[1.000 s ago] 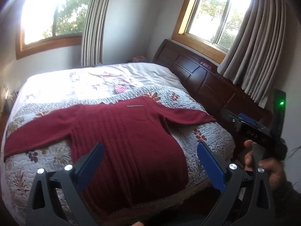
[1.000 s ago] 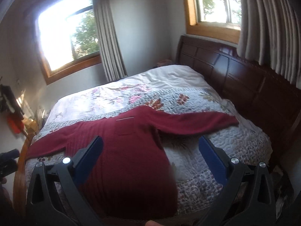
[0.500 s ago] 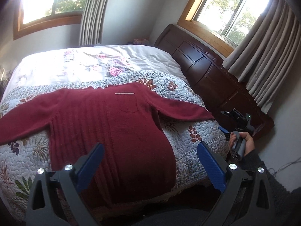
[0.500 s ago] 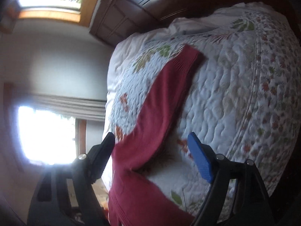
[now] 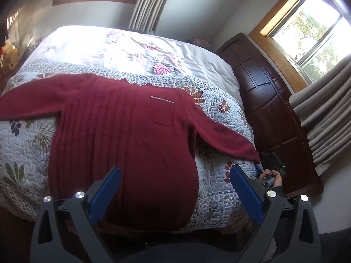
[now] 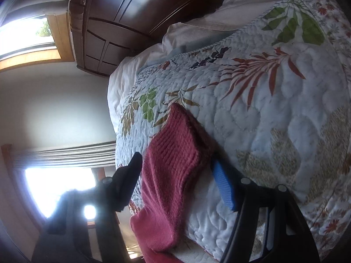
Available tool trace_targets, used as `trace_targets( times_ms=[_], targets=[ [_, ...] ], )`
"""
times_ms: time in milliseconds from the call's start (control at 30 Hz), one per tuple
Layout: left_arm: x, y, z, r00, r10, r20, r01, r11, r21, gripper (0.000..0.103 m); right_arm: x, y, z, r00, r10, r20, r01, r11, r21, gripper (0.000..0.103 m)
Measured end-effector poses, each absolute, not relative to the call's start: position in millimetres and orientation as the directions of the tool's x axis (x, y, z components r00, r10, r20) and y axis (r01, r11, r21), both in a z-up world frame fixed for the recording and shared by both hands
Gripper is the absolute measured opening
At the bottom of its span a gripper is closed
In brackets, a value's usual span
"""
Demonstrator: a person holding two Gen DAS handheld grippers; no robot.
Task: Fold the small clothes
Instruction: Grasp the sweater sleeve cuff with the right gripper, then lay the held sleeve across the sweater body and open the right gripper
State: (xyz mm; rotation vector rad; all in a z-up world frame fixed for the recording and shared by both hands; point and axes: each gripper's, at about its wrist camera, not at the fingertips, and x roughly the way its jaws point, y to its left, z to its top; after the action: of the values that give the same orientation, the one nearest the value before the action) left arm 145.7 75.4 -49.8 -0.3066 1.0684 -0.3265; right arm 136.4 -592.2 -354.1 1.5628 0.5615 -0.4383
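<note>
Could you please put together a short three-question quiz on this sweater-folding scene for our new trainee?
1. True or false: the red sweater lies spread flat on the quilt with both sleeves stretched outward.
2. Which gripper has its fingers on either side of a sleeve cuff? A) left gripper B) right gripper C) neither
3. Fill in: the left gripper hovers near the sweater's ____ edge, fingers apart.

Key
1. True.
2. B: the right gripper straddles the cuff with its fingers open, not yet closed on it.
3. Bottom (hem).
</note>
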Motion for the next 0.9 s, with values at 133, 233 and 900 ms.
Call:
trace_targets(
  times_ms=[133,233,900],
  targets=[
    [152.3,68.5,-60.8,0.422,-0.428,-0.799,0.079,0.895,-0.438,0.099,148.5,-597.2,-350.7,0.804,0.117,-0.583,0.586,0.019,0.810,0.041],
    [158.8,71.8,-77.2,0.391,-0.484,-0.783,0.013,0.854,-0.521,0.099,152.7,-597.7,-350.8,0.800,0.144,-0.582,0.584,0.032,0.811,0.021],
    [204.6,158.5,-102.9,0.468,-0.625,-0.624,-0.069,0.678,-0.731,0.099,226.8,-495.3,-145.2,0.828,0.045,-0.560,0.427,0.598,0.679,0.010]
  ],
)
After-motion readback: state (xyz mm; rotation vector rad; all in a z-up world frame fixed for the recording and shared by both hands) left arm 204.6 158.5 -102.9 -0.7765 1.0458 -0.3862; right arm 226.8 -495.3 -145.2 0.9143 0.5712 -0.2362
